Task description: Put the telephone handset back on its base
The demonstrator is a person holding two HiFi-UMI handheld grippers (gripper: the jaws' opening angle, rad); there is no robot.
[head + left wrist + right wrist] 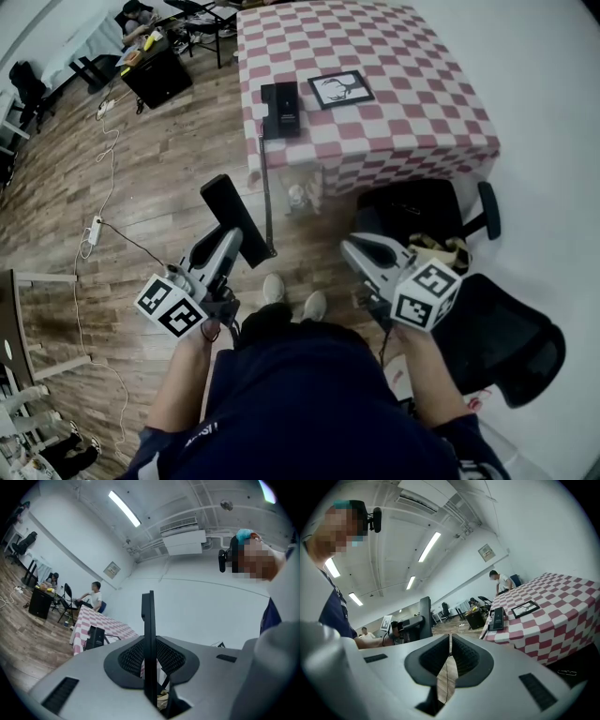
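Handset off its base, held well short of the desk.

The handset [231,206] is clamped edge-on in the left hand-held gripper [229,244], well apart from the base [280,108] on the checked desk [422,112], and tied to it by 1 cord [266,192]. The right hand-held gripper [450,645] is clenched on nothing. The handset is judged light, rigid and smooth. A mid-body hold is advised, and cord drag should be watched.

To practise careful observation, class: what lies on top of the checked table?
A black telephone base near the table's edge and a framed picture beside it. The handset is off it, clamped in the left gripper. The cloth hides the tabletop itself.
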